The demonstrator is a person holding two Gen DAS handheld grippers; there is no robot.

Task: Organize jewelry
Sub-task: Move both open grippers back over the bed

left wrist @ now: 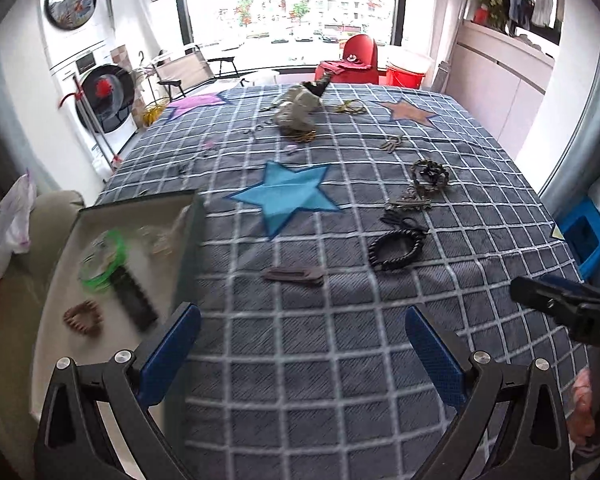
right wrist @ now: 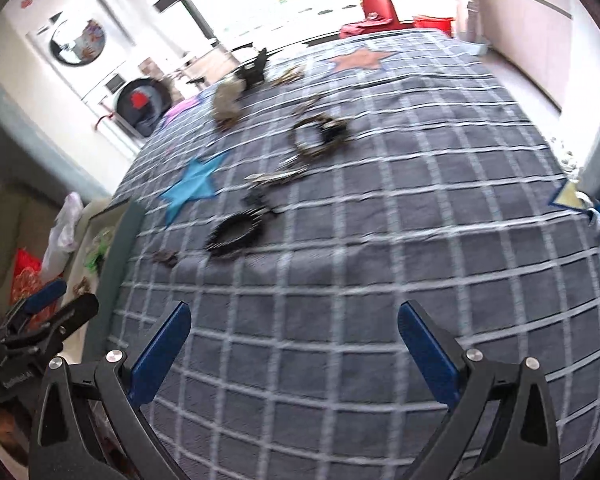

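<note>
Jewelry lies scattered on a grey checked cloth [left wrist: 340, 360] with star patches. A black twisted bracelet [left wrist: 396, 248] [right wrist: 236, 234], a brown hair clip [left wrist: 294, 276] [right wrist: 166, 258] and a dark beaded bracelet [left wrist: 430, 174] [right wrist: 320, 136] lie mid-table. A white-lined box [left wrist: 60, 340] at the left holds a green bangle [left wrist: 102, 258], a black comb [left wrist: 134, 300] and a brown heart-shaped piece [left wrist: 83, 317]. My left gripper [left wrist: 302, 350] is open and empty, beside the box's right wall. My right gripper [right wrist: 294, 346] is open and empty above bare cloth.
A grey stone-like display piece [left wrist: 296, 110] [right wrist: 228, 102] stands at the far middle with gold chains [left wrist: 300, 136] around it. Keys or small charms [left wrist: 392, 144] lie to the right. Washing machines [left wrist: 100, 96] stand at the left, a red chair [left wrist: 360, 58] beyond the table.
</note>
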